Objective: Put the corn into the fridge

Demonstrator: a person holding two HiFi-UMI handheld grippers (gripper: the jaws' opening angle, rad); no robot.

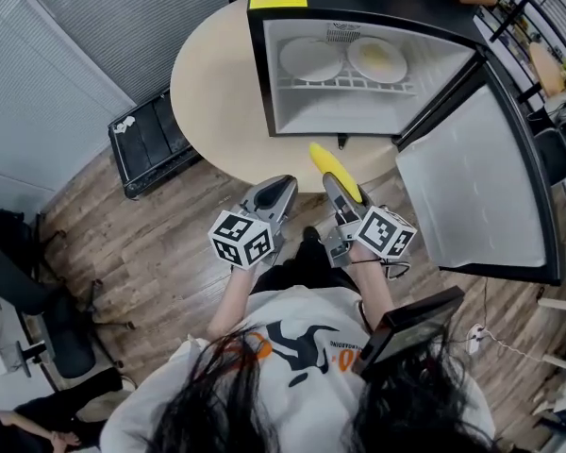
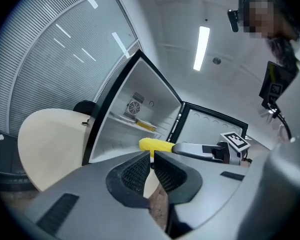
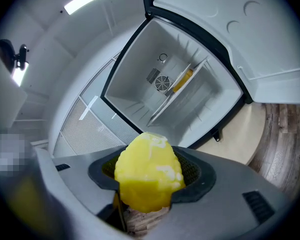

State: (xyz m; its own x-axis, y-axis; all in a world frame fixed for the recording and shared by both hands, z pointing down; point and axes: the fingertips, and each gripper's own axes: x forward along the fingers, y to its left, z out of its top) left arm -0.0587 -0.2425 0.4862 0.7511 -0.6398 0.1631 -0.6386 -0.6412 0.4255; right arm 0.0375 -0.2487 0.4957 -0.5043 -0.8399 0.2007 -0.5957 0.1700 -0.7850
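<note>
A yellow corn cob [image 1: 330,167] sticks out forward from my right gripper [image 1: 343,192], which is shut on it in front of the open mini fridge [image 1: 258,74]. In the right gripper view the corn [image 3: 147,170] fills the gap between the jaws and points at the white fridge interior [image 3: 140,86]. My left gripper [image 1: 275,196] is level beside the right one, shut with nothing in it. In the left gripper view its jaws [image 2: 152,160] are nearly touching, with the corn [image 2: 155,144] and the right gripper [image 2: 202,150] beyond them.
The fridge stands on a round beige table [image 1: 212,92], its door [image 1: 472,187] swung wide to the right. Two white plates [image 1: 311,59] lie on its wire shelf, one bearing something yellow [image 1: 378,58]. A black case [image 1: 156,140] sits on the wooden floor at left.
</note>
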